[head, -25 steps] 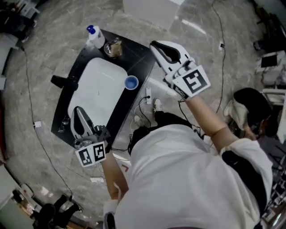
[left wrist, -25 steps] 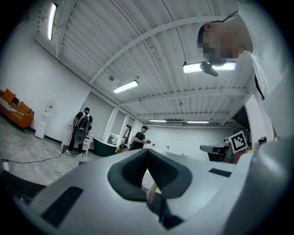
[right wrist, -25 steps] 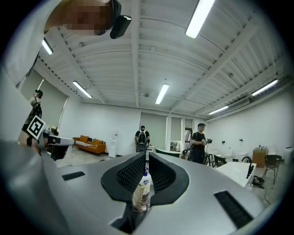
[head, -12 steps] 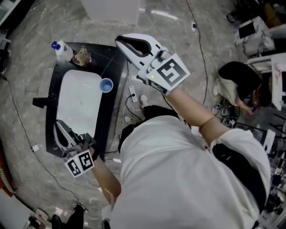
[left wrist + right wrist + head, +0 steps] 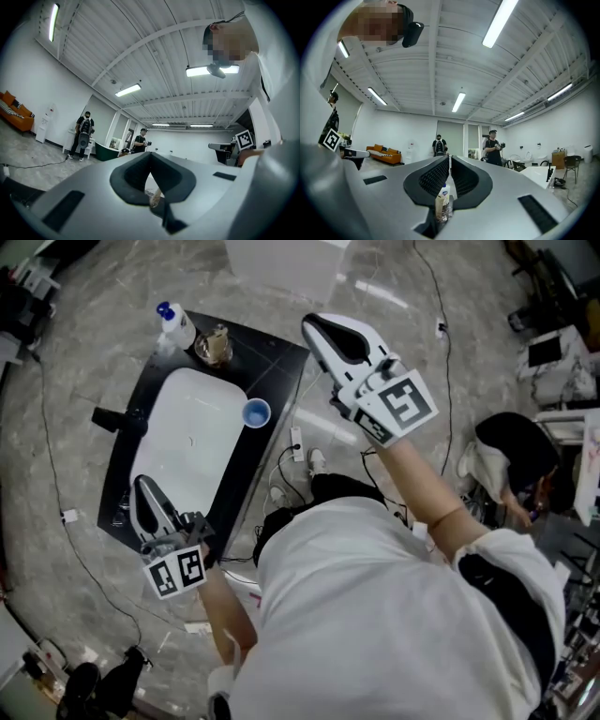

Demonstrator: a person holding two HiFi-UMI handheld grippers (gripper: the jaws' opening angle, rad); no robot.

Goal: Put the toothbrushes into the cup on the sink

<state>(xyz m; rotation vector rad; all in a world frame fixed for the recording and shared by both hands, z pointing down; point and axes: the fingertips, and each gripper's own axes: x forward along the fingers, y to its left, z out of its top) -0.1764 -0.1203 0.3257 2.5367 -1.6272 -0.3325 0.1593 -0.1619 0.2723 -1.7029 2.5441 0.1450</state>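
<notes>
With the left claw and the right claw both clenched on nothing, the toothbrushes appear to stand upright in a glass holder at the tabletop's far corner, nearer the right claw and apart from the blue cup.

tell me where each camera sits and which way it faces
Head view: on the person's head, facing steeply down at the sink; shirt, both arms, left gripper and right gripper show.
Left gripper view: rides that gripper, looks along its shut jaws across the room.
Right gripper view: likewise, jaws shut, toward the bottle.
Both gripper views share the orange sofa.
</notes>
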